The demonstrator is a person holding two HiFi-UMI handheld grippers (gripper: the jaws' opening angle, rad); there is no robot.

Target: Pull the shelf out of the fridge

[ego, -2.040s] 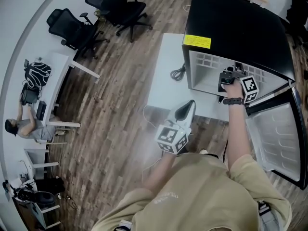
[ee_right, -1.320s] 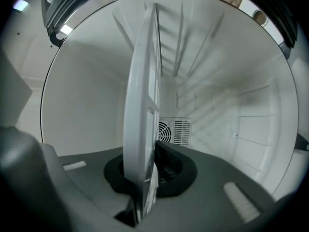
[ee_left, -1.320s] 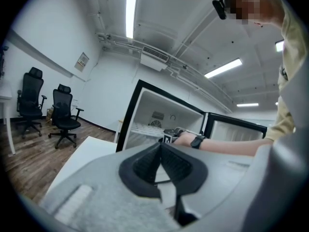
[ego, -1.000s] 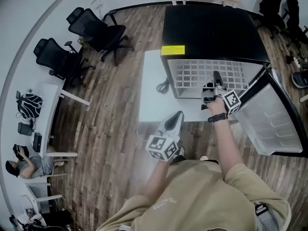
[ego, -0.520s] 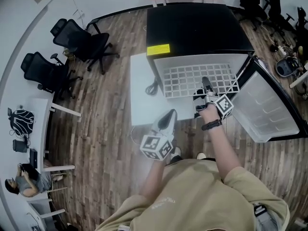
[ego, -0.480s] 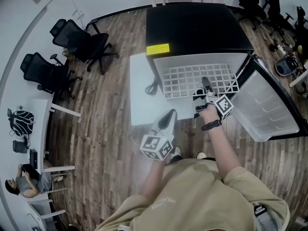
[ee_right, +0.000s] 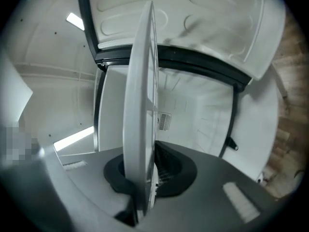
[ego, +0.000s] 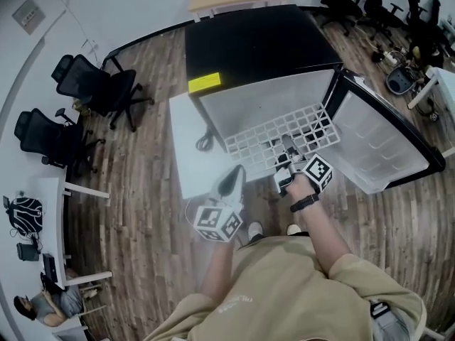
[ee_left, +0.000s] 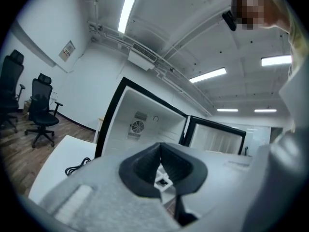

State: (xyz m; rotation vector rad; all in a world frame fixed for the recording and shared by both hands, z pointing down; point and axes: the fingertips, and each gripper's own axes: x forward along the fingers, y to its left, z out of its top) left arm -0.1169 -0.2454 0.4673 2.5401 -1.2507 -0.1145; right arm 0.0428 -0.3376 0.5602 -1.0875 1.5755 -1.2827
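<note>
The white wire shelf [ego: 283, 133] sticks out of the open black fridge [ego: 256, 41], its grid mostly past the fridge's front edge. My right gripper [ego: 284, 166] is shut on the middle of the shelf's front rim. In the right gripper view the shelf [ee_right: 142, 81] stands edge-on between the pads of that gripper [ee_right: 145, 180], with the white fridge interior [ee_right: 193, 110] behind. My left gripper [ego: 232, 183] hangs left of the shelf, apart from it, shut and holding nothing. In its own view the left gripper [ee_left: 161, 173] points at the fridge [ee_left: 145, 124].
The fridge door [ego: 380, 137] stands swung open to the right. A low white table [ego: 186, 158] beside the fridge carries a black cable [ego: 206, 142]. Black office chairs [ego: 92, 91] stand on the wooden floor at left. Bags and gear lie at the upper right [ego: 402, 77].
The shelf has slid further out of the fridge toward me, with my right gripper still shut on its front rim. The left gripper stays shut beside it.
</note>
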